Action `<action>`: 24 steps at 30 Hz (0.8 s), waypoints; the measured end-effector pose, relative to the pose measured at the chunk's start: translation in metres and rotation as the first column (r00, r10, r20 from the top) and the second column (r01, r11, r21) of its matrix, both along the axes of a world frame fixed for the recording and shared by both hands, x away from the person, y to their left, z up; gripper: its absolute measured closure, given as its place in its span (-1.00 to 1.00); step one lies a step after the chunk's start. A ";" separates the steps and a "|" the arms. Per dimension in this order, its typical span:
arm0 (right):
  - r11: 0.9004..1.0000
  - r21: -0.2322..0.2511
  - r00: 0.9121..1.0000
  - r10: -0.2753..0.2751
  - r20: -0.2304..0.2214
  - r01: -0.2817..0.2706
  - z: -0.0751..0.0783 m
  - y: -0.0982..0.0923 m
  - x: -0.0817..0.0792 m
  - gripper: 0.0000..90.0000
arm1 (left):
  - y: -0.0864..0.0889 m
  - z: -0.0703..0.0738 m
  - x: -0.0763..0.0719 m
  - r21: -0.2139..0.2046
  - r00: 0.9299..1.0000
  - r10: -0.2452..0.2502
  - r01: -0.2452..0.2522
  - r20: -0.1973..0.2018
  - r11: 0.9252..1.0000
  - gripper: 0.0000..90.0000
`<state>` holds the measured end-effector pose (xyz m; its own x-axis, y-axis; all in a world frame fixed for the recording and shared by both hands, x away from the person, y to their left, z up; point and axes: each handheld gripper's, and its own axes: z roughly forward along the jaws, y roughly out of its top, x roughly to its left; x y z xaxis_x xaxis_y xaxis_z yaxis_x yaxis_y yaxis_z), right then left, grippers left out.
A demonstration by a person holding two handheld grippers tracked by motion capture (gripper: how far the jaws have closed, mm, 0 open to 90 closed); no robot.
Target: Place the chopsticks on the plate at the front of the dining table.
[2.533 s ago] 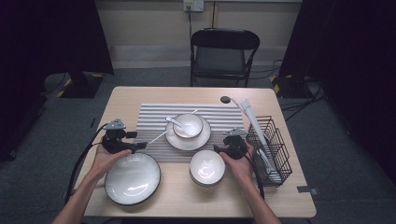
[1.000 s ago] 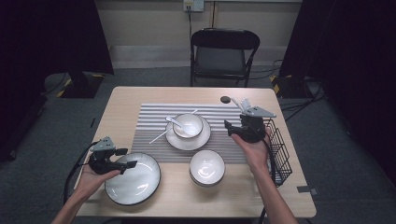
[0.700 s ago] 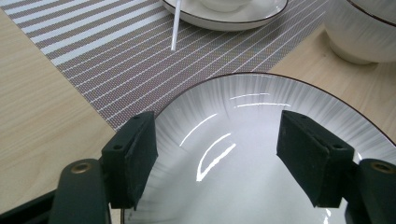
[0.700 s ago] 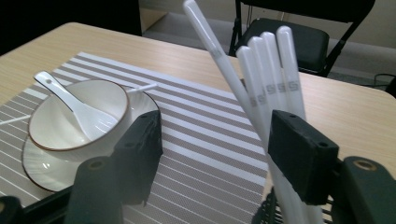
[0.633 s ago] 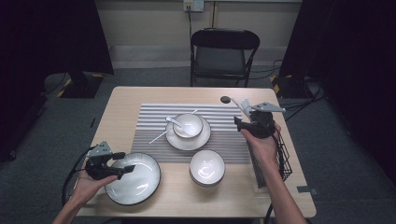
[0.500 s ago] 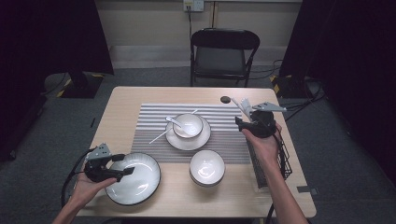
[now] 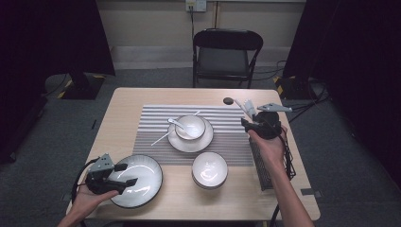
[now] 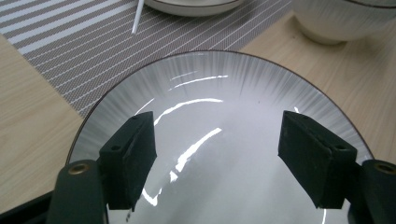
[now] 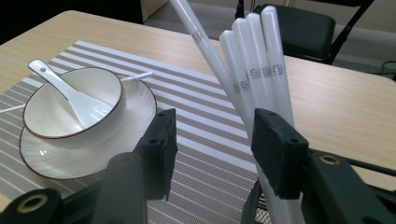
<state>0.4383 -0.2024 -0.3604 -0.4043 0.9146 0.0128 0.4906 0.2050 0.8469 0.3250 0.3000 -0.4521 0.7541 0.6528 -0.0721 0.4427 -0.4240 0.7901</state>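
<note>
A large white plate [image 7: 137, 182] [image 8: 224, 130] lies at the near left of the table. My left gripper [image 7: 125, 174] [image 8: 219, 158] hovers over its left part, jaws open and nothing touching the pads. Several white chopsticks [image 7: 246, 108] [image 9: 252, 70] stick up from the far end of a black wire rack [image 7: 272, 163]. My right gripper [image 7: 247, 121] [image 9: 217, 144] reaches them. Its jaws have just been closing. The sticks stand by the right pad [image 9: 275, 144], with the gap beside them free, so it counts as open.
On the striped mat [image 7: 151, 125] stands a small bowl with a spoon [image 7: 189, 126] [image 9: 70, 100] on a saucer, a loose chopstick [image 7: 160, 138] beside it. An empty bowl [image 7: 209, 169] sits near the front. A dark chair [image 7: 227, 52] stands behind the table.
My left gripper came back from the mat's left edge to the plate's near left. My right gripper left the empty bowl, went up to the chopsticks, and its jaws narrowed.
</note>
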 end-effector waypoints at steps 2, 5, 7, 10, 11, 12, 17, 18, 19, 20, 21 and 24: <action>1.000 -0.010 1.000 0.012 -0.012 -0.012 -0.001 0.000 0.001 0.16 | -0.005 0.001 0.002 -0.007 1.000 -0.004 0.004 0.004 1.000 -0.40; 1.000 -0.008 1.000 0.012 -0.021 -0.012 0.000 0.002 0.002 0.10 | -0.012 0.004 0.004 -0.022 1.000 -0.007 0.007 0.007 1.000 -0.43; 1.000 -0.003 1.000 0.002 -0.006 -0.002 0.001 0.002 0.001 0.06 | -0.018 0.005 0.005 -0.035 1.000 -0.006 0.006 0.008 0.999 -0.43; 1.000 -0.001 1.000 -0.003 0.006 0.003 0.001 -0.001 0.000 0.06 | -0.025 0.006 0.009 -0.023 1.000 -0.018 0.018 0.016 1.000 -0.44; 1.000 -0.005 1.000 -0.002 0.000 0.002 0.001 -0.001 0.000 0.07 | -0.029 0.005 0.010 -0.029 1.000 -0.020 0.020 0.013 0.999 -0.44; 1.000 -0.003 1.000 0.009 -0.007 -0.009 0.000 -0.002 0.001 0.08 | -0.031 0.005 0.010 -0.031 1.000 -0.023 0.024 0.011 0.999 -0.44; 1.000 -0.010 0.999 0.022 -0.030 -0.022 0.000 -0.001 0.002 0.14 | -0.039 0.005 0.011 -0.026 0.999 -0.035 0.035 0.006 0.999 -0.44; 1.000 -0.009 1.000 0.004 -0.005 -0.004 0.001 -0.001 0.001 0.12 | -0.039 0.004 0.011 -0.029 0.999 -0.039 0.039 0.004 0.999 -0.44; 1.000 -0.006 1.000 -0.002 0.015 0.002 0.002 -0.002 0.000 0.14 | -0.041 0.003 0.011 -0.047 0.999 -0.036 0.036 -0.006 0.998 -0.44; 1.000 -0.014 1.000 -0.003 0.015 0.003 0.003 -0.002 0.000 0.12 | -0.042 0.003 0.012 -0.037 0.999 -0.038 0.038 -0.003 0.999 -0.44; 1.000 -0.015 1.000 0.006 0.003 -0.006 0.002 -0.002 0.001 0.09 | -0.043 0.002 0.013 -0.032 0.999 -0.036 0.036 -0.005 0.999 -0.44; 0.999 -0.040 1.000 0.003 -0.011 -0.003 0.000 -0.002 0.003 0.08 | -0.048 0.003 0.016 -0.030 0.999 -0.049 0.049 -0.010 0.998 -0.45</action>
<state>0.4413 -0.2040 -0.3604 -0.4070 0.9132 -0.0197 0.4993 0.2404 0.8324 0.3412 0.2520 -0.4486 0.7841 0.6126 -0.0995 0.4307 -0.4217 0.7979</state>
